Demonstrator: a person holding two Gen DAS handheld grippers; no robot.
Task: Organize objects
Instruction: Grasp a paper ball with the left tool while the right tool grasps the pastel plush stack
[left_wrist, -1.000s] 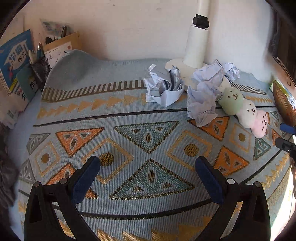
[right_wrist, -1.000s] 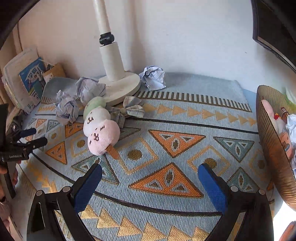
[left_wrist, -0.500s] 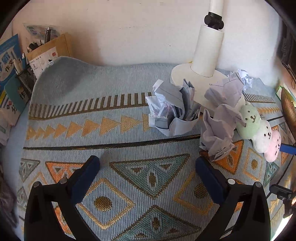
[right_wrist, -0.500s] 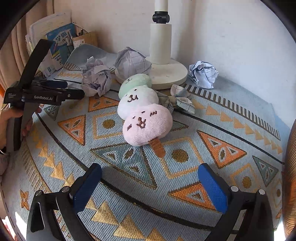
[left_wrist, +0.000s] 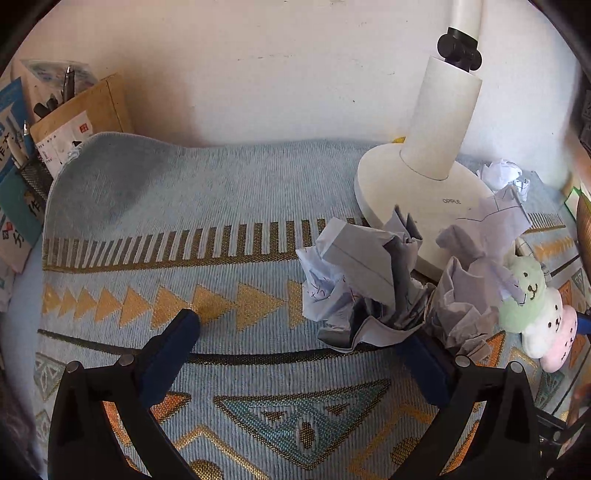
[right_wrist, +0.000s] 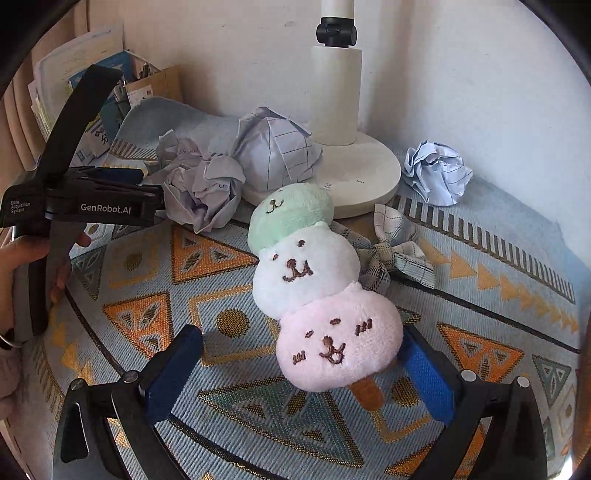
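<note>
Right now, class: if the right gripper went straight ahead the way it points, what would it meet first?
The right gripper is open, and the plush toy lies just ahead, its pink end nearest between the fingers. That pink end would probably be met first, though its height above the mat is unclear.

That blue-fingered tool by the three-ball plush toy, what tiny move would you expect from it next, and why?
Probably ease the right tool forward and shut it. Its blue fingers are open, the pink end of the plush dango toy already lies between them, and nothing is gripped yet.

"OPPLE" marks the lamp base (left_wrist: 436, 199); "GenRobot.AI" the left gripper (right_wrist: 147, 192).
</note>
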